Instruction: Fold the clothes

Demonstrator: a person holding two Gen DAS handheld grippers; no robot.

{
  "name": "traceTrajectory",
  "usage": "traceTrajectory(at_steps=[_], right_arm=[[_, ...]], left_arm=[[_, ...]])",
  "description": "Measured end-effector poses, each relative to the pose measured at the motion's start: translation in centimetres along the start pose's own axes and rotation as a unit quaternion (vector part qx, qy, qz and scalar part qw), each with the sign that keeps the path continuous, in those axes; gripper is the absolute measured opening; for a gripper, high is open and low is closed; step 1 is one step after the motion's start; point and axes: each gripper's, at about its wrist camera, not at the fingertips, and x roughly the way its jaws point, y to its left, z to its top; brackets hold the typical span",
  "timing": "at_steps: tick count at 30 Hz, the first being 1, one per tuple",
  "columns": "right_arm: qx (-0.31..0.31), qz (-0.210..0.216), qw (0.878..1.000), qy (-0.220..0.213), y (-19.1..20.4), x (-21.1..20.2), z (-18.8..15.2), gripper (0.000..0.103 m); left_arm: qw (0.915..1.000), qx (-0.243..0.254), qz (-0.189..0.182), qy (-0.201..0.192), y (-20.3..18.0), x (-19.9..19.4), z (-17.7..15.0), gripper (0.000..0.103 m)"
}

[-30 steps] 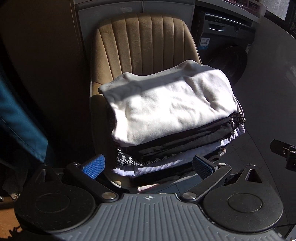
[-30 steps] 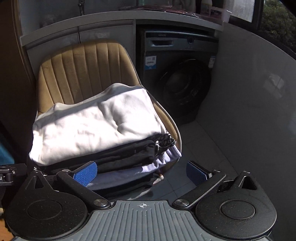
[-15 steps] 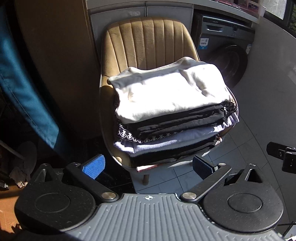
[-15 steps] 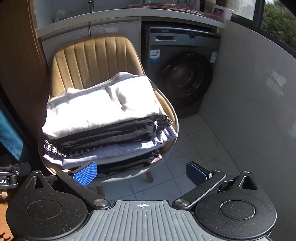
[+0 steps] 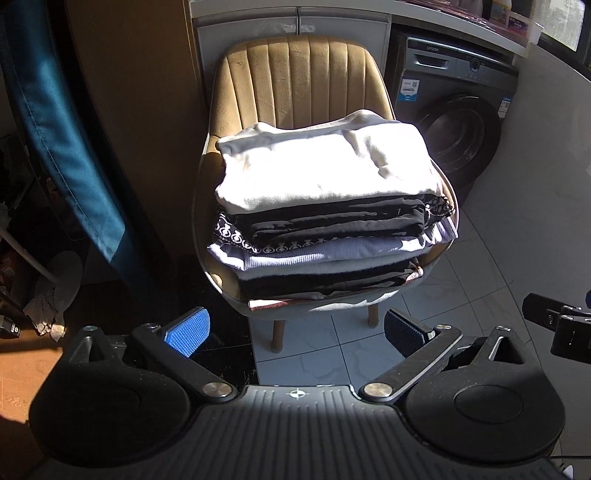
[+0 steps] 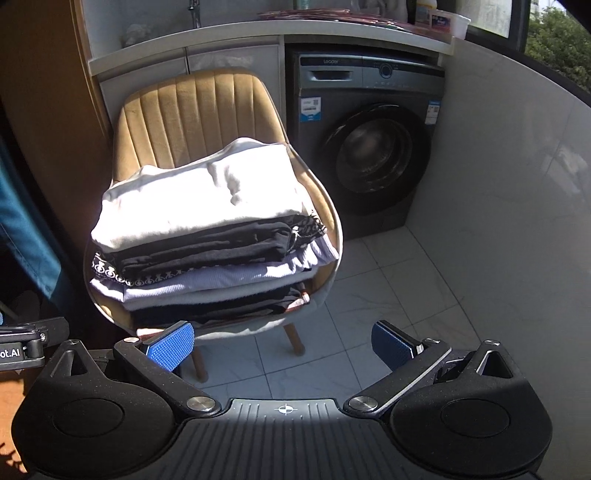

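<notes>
Left wrist view: the stack of folded clothes sits in the middle of the frame on the seat of a tan padded chair, which stands on pale floor tiles. A white garment lies on top in bright sun, with black, patterned and pale lilac layers beneath it. The left gripper fills the bottom of the frame, its blue-padded fingers spread wide with nothing between them, well short of the chair. A blue curtain hangs down the left side, and a grey washing machine stands at the upper right under a white counter. At the right edge a dark piece of the other tool pokes in.

From the right wrist view, the same stack rests left of centre on the chair, with the white garment uppermost. The right gripper is likewise spread wide and empty at the bottom of the frame, its left pad low in front of the chair's front edge, not touching it. The washing machine stands just right of the chair, against a pale tiled wall.
</notes>
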Motion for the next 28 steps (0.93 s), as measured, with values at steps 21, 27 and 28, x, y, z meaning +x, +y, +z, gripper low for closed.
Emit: traceTrajectory(at_steps=[21, 27, 28], right_arm=[[0.012, 0.006, 1.000, -0.006, -3.6, -1.5, -1.5, 0.102], [0.018, 0.012, 1.000, -0.011, -3.7, -2.0, -1.5, 0.102], [0.018, 0.012, 1.000, -0.011, -3.7, -2.1, -1.5, 0.102]], left_arm=[[0.9998, -0.009, -0.009, 0.017, -2.7, -0.9, -2.0, 0.103], [0.9999, -0.005, -0.009, 0.007, -2.8, -1.5, -1.9, 0.103], [0.9999, -0.005, -0.008, 0.005, -2.8, -1.6, -1.9, 0.103]])
